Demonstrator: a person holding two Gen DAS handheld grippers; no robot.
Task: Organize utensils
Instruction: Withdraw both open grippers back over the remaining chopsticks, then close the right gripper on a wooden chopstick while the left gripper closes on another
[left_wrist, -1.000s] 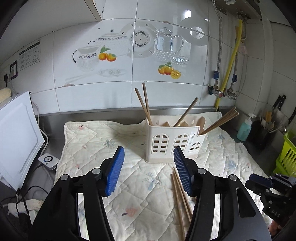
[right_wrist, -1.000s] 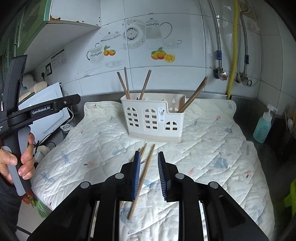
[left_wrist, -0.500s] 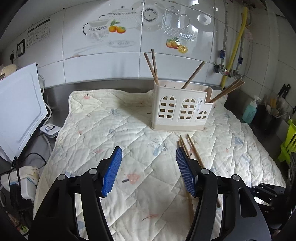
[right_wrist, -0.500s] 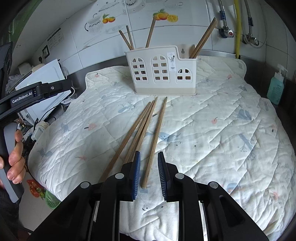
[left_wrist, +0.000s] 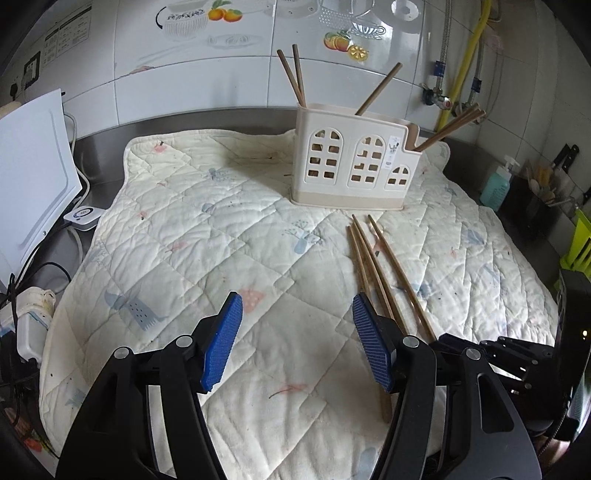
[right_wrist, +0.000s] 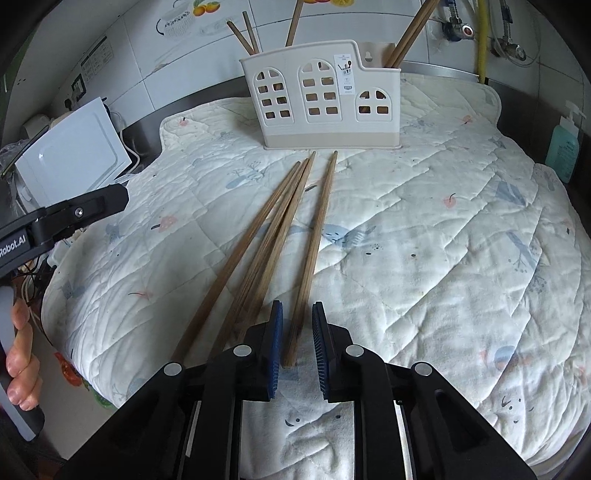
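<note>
- While my right claw (right_wrist: 297, 341) has just been narrowing around the near end of one chopstick (right_wrist: 314, 240), its pads are not yet touching it.
- My left claw (left_wrist: 295, 339) gapes empty above bare quilted mat (left_wrist: 184, 240).
- Three chopsticks (right_wrist: 258, 243) lie left of it, pointing toward the utensil holder (right_wrist: 321, 96).

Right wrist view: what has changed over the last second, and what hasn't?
Both grippers came down toward the quilt. The right gripper now straddles the near end of the rightmost loose chopstick; its jaws have just been closing, pads not yet pressing. The left gripper opened wider, empty. The loose chopsticks, the holder and the chopsticks in it stayed put.
</note>
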